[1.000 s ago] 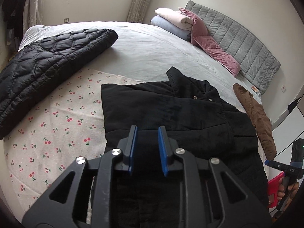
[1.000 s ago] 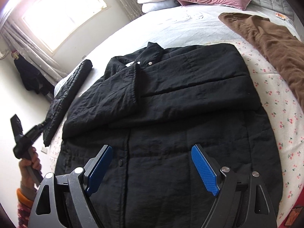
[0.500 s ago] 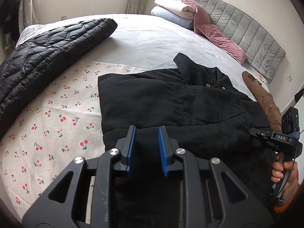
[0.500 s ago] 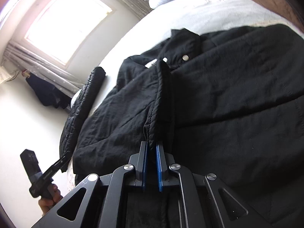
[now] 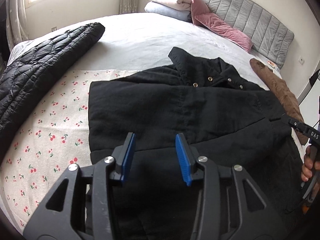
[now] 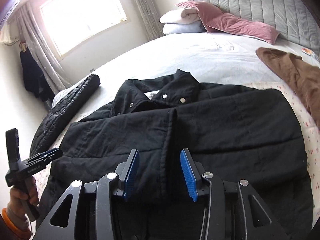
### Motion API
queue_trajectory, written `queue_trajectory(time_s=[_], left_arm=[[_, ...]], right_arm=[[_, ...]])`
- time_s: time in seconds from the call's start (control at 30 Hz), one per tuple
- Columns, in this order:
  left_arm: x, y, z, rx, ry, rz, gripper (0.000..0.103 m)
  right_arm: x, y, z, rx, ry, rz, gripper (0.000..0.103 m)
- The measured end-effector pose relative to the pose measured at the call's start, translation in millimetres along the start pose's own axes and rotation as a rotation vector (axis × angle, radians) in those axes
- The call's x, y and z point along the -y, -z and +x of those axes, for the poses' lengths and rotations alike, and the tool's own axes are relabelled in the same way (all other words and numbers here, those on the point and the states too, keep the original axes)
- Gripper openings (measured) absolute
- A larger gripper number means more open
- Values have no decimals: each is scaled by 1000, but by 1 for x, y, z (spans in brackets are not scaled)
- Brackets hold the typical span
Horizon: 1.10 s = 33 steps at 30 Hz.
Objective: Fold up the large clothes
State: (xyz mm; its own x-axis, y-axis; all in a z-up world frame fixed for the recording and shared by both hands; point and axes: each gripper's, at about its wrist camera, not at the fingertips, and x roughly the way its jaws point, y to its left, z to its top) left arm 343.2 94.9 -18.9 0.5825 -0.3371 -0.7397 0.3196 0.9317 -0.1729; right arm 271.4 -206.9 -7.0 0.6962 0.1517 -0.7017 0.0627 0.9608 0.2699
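A black padded jacket (image 5: 180, 108) lies flat on the bed, collar toward the headboard, with both sleeves folded across its front. It fills the right wrist view (image 6: 220, 128); a sleeve cuff edge (image 6: 170, 132) runs down the middle. My left gripper (image 5: 155, 158) is open and empty just above the jacket's lower left part. My right gripper (image 6: 159, 172) is open and empty above the sleeve cuff. The right gripper's tip shows at the left wrist view's right edge (image 5: 300, 126); the left gripper shows at the right wrist view's left edge (image 6: 40, 158).
A black quilted coat (image 5: 40, 64) lies at the bed's left. A brown garment (image 6: 296, 76) lies at the right. A cherry-print sheet (image 5: 44, 130) is under the jacket. Pink pillows (image 5: 216, 24), folded blankets and a grey headboard (image 5: 250, 18) are at the far end.
My right gripper shut on the sleeve cuff half a second ago; it has now let go, opened and pulled back. My left gripper's jaws have opened wider. The sleeve lies across the jacket front.
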Motion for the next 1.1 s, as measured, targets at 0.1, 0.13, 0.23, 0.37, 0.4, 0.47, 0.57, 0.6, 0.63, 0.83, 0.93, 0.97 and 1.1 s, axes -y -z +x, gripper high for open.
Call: queue_trajectory(time_s=[0.1, 0.13, 0.23, 0.37, 0.4, 0.47, 0.57, 0.6, 0.63, 0.83, 0.93, 0.97, 1.1], left_arm=[[10, 1, 7, 4, 27, 11, 57], [13, 5, 14, -15, 26, 26, 57], [14, 28, 40, -78, 12, 73, 57], [15, 36, 42, -60, 15, 98, 57], [15, 33, 39, -65, 8, 86, 57], [18, 28, 28, -66, -19, 66, 58], [26, 27, -1, -58, -27, 46, 69], [28, 29, -14, -47, -13, 40, 74], [31, 31, -27, -41, -2, 38, 80], [45, 49, -95, -61, 7, 19, 90], [49, 62, -124, -72, 7, -1, 95], [51, 67, -133, -77, 7, -3, 95], [59, 86, -165, -95, 13, 14, 95]], right_arm=[[-25, -7, 30, -24, 8, -82, 44], [-30, -5, 41, -34, 26, -109, 44], [-25, 13, 73, -97, 72, -136, 44], [-13, 29, 71, -71, 34, -149, 44], [-13, 27, 66, -79, 32, -147, 45], [-12, 23, 48, -87, 33, -144, 46], [-9, 19, 8, -73, -15, -139, 55], [-6, 20, -8, -67, -27, -138, 61], [-4, 22, -23, -60, -35, -142, 64], [10, 39, -108, -40, -17, -194, 77], [18, 52, -142, -43, 3, -197, 79], [20, 56, -152, -46, 5, -195, 79], [31, 84, -191, -70, 16, -192, 80]])
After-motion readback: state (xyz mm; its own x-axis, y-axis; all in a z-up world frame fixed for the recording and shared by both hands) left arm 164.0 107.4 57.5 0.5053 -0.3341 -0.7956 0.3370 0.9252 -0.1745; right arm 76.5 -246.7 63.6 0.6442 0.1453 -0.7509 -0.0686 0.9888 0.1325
